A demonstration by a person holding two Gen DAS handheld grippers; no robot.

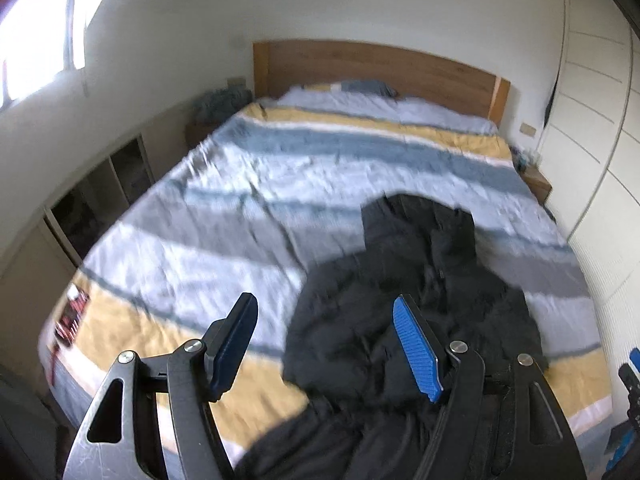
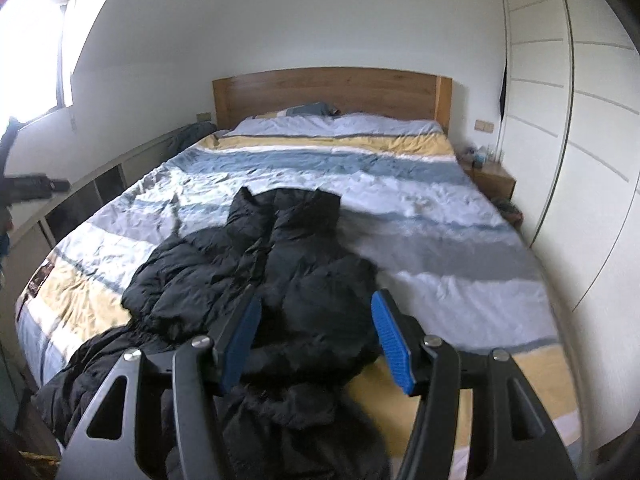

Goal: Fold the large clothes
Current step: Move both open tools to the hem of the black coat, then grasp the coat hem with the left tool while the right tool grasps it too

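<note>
Nearest you, both tongs hang above the foot of the bed with nothing in them. Your left tongs [image 1: 326, 344] stand wide apart, the blue pads bare. Your right tongs [image 2: 316, 340] are parted a little less and are just as empty; the fabric seen between their pads lies below them, not pinched.

Under and just ahead of them lies the black puffer jacket [image 2: 260, 264], spread but rumpled on the striped duvet [image 2: 420, 216]. Its hem end bunches up and spills over the foot edge toward you. Its long axis runs away from you up the bed, with the collar end farthest off, pointing toward the wooden headboard [image 2: 328, 88].

Here is what your next reach turns on: from the left tongs the jacket sits ahead and off to the right, while from the right tongs it sits straight ahead and slightly left. So it lies between your two hands, and the right one looks the nearer to its middle. I'd judge each hand takes the side of the bunched hem closest to it.
</note>
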